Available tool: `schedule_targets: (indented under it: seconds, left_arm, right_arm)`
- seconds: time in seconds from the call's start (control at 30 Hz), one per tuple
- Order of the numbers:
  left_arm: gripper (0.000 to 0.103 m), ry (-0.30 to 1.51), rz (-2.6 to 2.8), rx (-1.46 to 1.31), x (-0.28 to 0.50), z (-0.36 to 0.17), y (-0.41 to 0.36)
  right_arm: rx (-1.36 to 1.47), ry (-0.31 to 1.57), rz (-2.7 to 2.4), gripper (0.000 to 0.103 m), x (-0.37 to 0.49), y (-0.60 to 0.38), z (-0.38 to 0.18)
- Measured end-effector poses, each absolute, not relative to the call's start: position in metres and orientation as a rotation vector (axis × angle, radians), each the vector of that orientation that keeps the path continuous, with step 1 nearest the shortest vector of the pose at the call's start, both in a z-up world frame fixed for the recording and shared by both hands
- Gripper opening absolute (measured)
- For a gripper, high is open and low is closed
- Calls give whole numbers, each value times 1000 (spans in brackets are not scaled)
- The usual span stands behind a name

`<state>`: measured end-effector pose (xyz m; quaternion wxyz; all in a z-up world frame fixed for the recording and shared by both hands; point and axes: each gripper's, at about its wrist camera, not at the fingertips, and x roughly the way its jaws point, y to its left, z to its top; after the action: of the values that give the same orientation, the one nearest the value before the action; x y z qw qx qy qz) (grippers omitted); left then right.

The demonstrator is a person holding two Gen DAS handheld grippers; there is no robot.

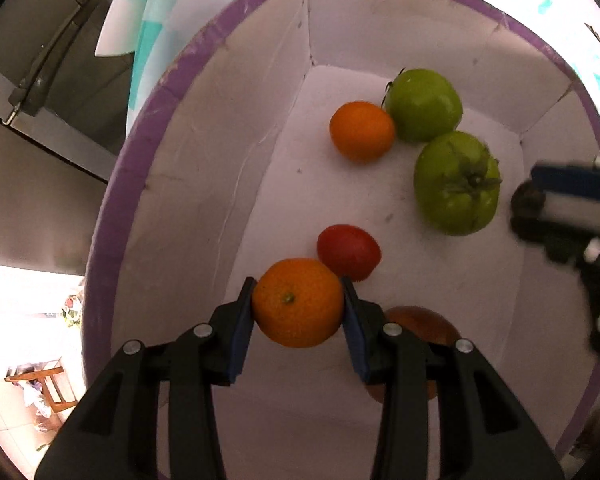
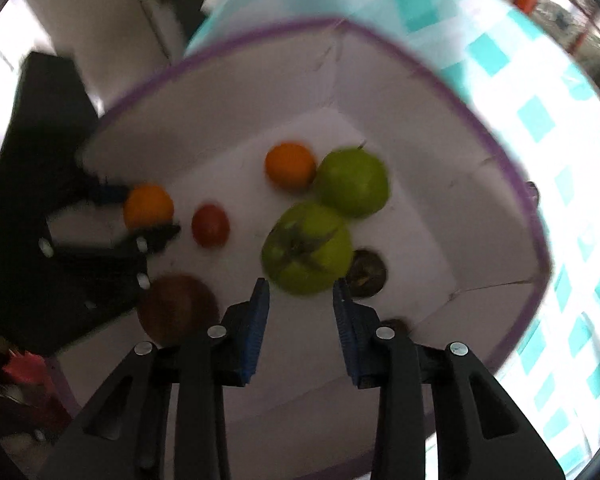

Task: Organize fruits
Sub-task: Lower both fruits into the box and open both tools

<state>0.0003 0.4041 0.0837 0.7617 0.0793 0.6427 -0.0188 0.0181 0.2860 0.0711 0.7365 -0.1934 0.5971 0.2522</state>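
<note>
A white box with a purple rim (image 1: 112, 248) is viewed from above on a checked surface (image 2: 572, 184). An orange (image 1: 298, 302) is clamped in the left gripper (image 1: 298, 308) low inside the box, apparently for setting down beside a red tomato (image 1: 348, 252). A second orange (image 1: 362, 131) and two green tomatoes (image 1: 458, 184) lie further in. The right gripper (image 2: 300, 300) is empty, its jaws drawn in, above the nearer green one. A brown fruit (image 1: 420, 324) is half hidden; a dark item (image 2: 366, 272) cannot be identified.
</note>
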Motion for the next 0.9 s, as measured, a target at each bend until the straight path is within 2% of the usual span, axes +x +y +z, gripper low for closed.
schedule_targets:
  seconds: [0.33, 0.5, 0.7, 0.77, 0.87, 0.9]
  left_arm:
    - [41, 1409, -48, 180, 6, 77, 409]
    - [42, 1395, -25, 184, 2, 77, 406]
    - [43, 1373, 23, 222, -1, 78, 398]
    - [43, 1367, 44, 233, -3, 77, 395]
    - [46, 1349, 80, 249, -4, 80, 392]
    - [50, 1334, 91, 259, -5, 82, 389]
  right_arm:
    - [-493, 1405, 577, 33, 14, 310, 40]
    - [-497, 1411, 566, 37, 13, 315, 37]
    - [-466, 1402, 550, 57, 14, 307, 38]
    - [-457, 1385, 553, 67, 11, 293, 41]
    - [-433, 1359, 573, 71, 4, 277, 51]
    - [-418, 1345, 589, 71, 3, 272, 55]
